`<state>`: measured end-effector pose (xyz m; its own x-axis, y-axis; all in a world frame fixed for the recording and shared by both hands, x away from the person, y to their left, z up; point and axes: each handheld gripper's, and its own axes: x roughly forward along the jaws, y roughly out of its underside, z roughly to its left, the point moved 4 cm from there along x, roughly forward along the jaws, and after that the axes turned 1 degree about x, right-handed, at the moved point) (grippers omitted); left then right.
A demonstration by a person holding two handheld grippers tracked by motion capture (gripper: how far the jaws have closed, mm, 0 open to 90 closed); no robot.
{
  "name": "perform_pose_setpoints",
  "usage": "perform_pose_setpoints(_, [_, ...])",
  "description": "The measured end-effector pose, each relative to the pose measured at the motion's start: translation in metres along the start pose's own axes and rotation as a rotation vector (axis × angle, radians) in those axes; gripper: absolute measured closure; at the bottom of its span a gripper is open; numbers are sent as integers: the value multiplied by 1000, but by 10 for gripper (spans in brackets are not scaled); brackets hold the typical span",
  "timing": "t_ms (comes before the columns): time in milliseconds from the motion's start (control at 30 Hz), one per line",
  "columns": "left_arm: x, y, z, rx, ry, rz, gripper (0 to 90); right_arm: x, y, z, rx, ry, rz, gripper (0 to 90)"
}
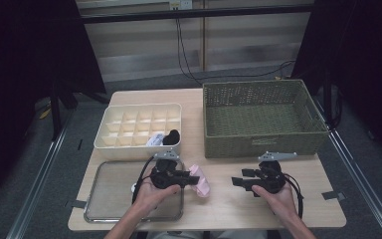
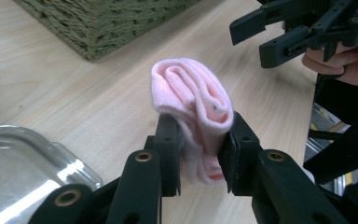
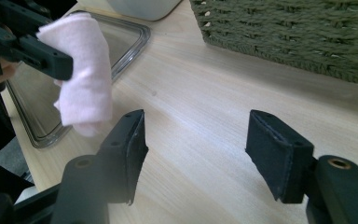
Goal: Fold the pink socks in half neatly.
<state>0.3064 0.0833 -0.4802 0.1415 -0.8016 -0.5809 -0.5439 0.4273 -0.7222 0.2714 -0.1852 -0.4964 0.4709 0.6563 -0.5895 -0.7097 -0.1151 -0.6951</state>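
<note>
A folded pink sock [image 1: 202, 181] hangs just above the wooden table, right of the metal tray. My left gripper [image 1: 193, 178] is shut on it; in the left gripper view the two black pads [image 2: 168, 140] squeeze the lower part of the pink sock [image 2: 193, 95] from both sides. My right gripper [image 1: 238, 178] is held in a hand a short way to the right, pointing at the sock, apart from it. In the right gripper view its jaws stand wide, the right gripper [image 3: 196, 140] open over bare wood, with the pink sock [image 3: 86, 70] farther off in the left gripper [image 3: 51, 60].
A green wicker basket [image 1: 258, 145] stands at the back right. A white divided organiser [image 1: 134, 149] sits at the back left, with a black roll [image 1: 171, 136] and a white item [image 1: 155, 139] in its front cells. The metal tray [image 1: 112, 191] lies front left.
</note>
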Motion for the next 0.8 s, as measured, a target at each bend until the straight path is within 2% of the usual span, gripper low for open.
perform_pose_setpoints(167, [-9, 0, 0, 6, -3, -4, 702, 0, 0, 1, -8, 7, -5, 350])
perform_pose_setpoints(433, [-29, 1, 11, 4, -19, -31, 699, -2, -2, 2, -6, 9, -13, 347])
perform_pose_setpoints(533, [-37, -1, 16, 2, -36, -53, 699, -3, -2, 1, -4, 10, -9, 348])
perform_pose_setpoints(700, [-44, 0, 23, -8, -60, -53, 699, -2, -4, -1, -1, 24, -13, 345])
perform_pose_setpoints(800, [-50, -3, 27, -16, -69, -72, 699, -1, -4, -2, 1, 25, -17, 343])
